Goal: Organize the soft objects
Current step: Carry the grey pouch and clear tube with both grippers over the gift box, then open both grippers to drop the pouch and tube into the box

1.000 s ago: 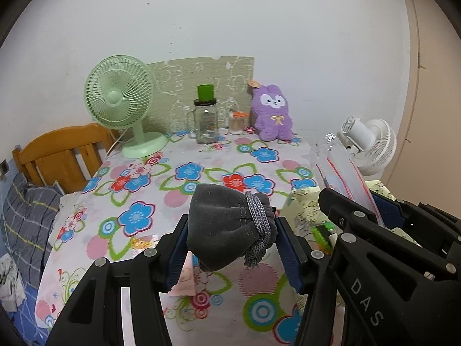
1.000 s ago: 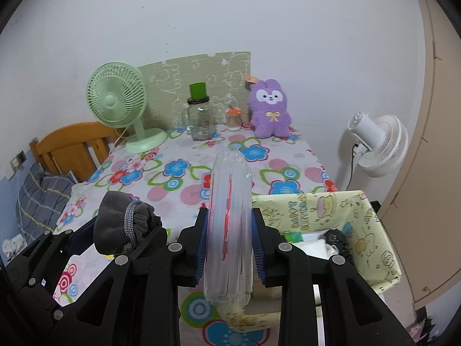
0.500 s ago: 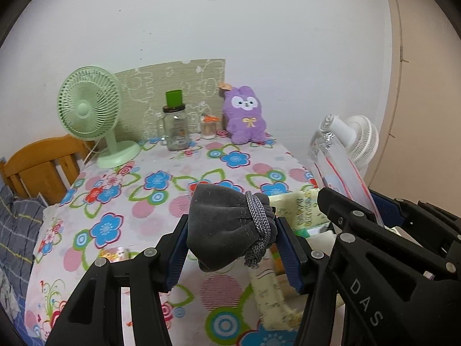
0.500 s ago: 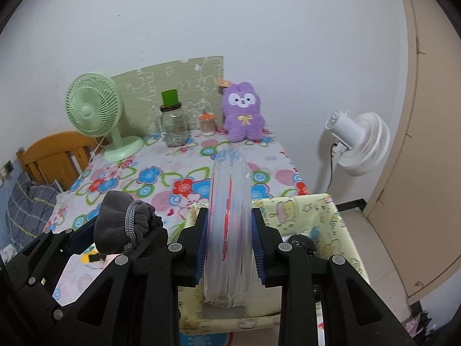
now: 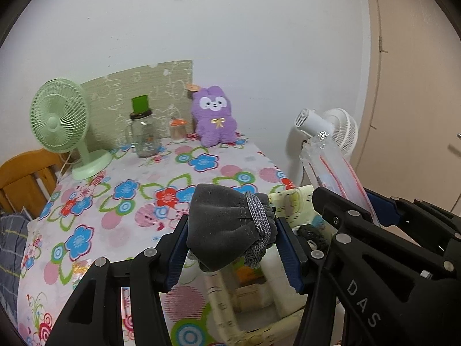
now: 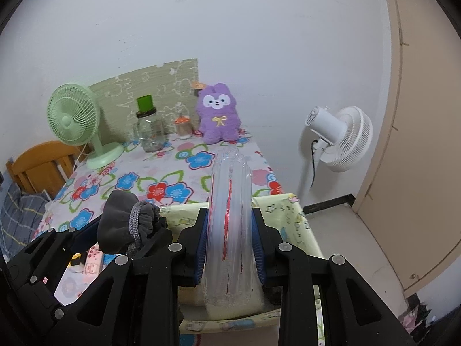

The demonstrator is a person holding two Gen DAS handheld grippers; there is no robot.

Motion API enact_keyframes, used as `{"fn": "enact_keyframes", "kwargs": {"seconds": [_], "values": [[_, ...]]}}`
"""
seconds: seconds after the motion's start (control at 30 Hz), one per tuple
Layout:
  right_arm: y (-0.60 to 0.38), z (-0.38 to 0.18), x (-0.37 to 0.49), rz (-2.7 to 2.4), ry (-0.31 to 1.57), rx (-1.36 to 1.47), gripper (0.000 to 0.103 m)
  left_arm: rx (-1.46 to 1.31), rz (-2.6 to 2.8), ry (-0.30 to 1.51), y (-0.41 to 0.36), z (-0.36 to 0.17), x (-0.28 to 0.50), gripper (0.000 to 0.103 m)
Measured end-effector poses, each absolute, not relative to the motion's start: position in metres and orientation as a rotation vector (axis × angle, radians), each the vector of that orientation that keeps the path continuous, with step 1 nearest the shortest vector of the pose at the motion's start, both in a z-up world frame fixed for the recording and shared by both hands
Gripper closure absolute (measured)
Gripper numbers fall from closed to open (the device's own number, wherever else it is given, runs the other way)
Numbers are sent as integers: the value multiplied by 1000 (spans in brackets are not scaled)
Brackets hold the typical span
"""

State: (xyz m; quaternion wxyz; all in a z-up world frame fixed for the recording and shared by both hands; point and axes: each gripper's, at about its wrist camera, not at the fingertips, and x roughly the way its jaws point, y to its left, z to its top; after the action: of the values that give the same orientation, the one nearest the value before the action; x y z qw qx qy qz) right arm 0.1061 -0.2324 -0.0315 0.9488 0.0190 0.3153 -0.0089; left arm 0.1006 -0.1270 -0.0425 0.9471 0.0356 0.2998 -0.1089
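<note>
My left gripper (image 5: 230, 248) pinches a dark grey drawstring pouch of soft fleece (image 5: 224, 230), its blue pads pressed into the two sides so the gathered neck and grey braided cord (image 5: 258, 225) hang free on the right. I judge I hold it by the body so that it can drop mouth-up into the bin. To the right, close beside it, my right gripper (image 6: 230, 245) is clamped on a clear inflated plastic air cushion with red lines (image 6: 230, 222), standing on end between the pads; the squeeze looks light, which I think keeps the air tubes from buckling.

Both grippers hang over the pale yellow fabric storage bin with cartoon prints (image 6: 291, 210), which sits below and ahead of them, against the near edge of the table with the flower-print cloth (image 5: 129, 201). Inside the bin, under my left gripper, I can make out something dark and stringy (image 5: 312, 232) and some light, folded things; what they are I cannot tell. Well ahead, at the far end of the table, a clear glass jar with a green lid (image 6: 148, 128) looks nearly empty.
</note>
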Motion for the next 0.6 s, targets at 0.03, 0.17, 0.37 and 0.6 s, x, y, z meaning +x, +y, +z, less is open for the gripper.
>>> {"fn": "enact_keyframes", "kwargs": {"seconds": [0.03, 0.17, 0.37, 0.6], "values": [[-236, -32, 107, -24, 643, 42, 72, 75, -227, 613, -130, -43, 102, 44], [-248, -36, 108, -42, 652, 49, 72, 84, -254, 624, -142, -47, 106, 44], [-264, -42, 112, -62, 666, 59, 72, 99, -286, 642, -157, -53, 114, 44], [-275, -54, 120, -63, 704, 80, 72, 127, -305, 681, -169, -65, 122, 42]]}}
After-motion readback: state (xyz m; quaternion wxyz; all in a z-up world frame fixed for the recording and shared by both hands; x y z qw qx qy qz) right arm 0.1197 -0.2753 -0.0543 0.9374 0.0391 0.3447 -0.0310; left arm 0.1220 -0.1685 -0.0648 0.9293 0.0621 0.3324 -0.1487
